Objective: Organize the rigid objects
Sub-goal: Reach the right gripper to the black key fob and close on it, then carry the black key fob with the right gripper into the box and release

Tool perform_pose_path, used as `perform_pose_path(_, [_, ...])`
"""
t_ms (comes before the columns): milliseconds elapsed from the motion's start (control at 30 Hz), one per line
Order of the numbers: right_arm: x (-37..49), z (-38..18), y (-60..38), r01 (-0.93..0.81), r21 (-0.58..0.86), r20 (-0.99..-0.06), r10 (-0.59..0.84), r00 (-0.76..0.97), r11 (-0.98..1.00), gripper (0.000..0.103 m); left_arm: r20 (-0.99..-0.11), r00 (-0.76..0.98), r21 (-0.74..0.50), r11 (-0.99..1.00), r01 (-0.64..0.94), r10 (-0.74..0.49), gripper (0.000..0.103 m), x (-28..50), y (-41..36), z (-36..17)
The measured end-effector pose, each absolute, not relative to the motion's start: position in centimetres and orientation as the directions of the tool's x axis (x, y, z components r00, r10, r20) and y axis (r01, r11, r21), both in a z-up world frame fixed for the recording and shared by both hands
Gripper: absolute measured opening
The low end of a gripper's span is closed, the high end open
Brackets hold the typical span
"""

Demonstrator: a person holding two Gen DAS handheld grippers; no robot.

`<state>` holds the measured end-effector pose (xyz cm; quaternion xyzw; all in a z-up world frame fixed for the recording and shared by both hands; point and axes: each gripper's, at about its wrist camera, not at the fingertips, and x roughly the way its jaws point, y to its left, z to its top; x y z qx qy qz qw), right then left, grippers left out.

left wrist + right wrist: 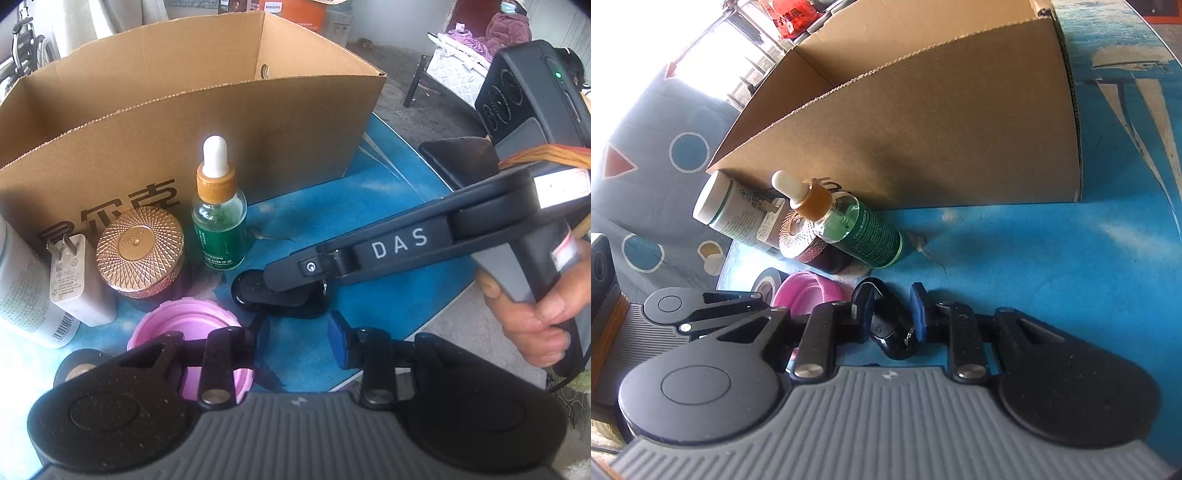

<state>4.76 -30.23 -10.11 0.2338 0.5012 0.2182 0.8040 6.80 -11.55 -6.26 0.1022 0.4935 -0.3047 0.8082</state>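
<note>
The black key fob [892, 328] lay on the blue table [1034, 258], between the blue pads of the right gripper [891, 314]. The pads [919, 314] stood at either side of the fob, close against it, though whether they pressed it could not be told. From the left wrist view the right gripper [295, 291] reached down over the fob [255, 291], which sat just beyond the left gripper [297, 338]. The left gripper's jaws stood wide apart over bare table, holding nothing. A pink lid [184, 325] lay beside its left finger. Behind the fob stood a green dropper bottle [218, 218], a rose-gold jar [140, 251] and a white charger [74, 280], in front of the open cardboard box [258, 140].
</note>
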Motion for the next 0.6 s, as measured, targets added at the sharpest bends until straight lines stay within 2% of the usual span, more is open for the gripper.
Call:
perform_pose_path(333, [3.0, -10.7, -31.3, -0.056, 0.674, -0.675, 0.644, 0.36, 0.737, 0.023, -0.865, 0.32, -0.127, 0.784, 0.607, -0.387, 0.045, 6.6, -12.7, -7.1])
perform_pose_path(533, [2.6, -11.4, -33.0, 0.001, 0.79, -0.564, 0.727, 0.392, 0.613, 0.024, -0.862, 0.317, -0.134, 0.782, 0.609, -0.395, 0.045, 7.0, -12.8, -7.3])
perform_pose_path(600, [2.5, -11.5, -33.2, -0.001, 0.82, -0.525, 0.751, 0.401, 0.573, 0.023, -0.86, 0.317, -0.138, 0.781, 0.609, -0.399, 0.04, 7.0, -12.5, -7.1])
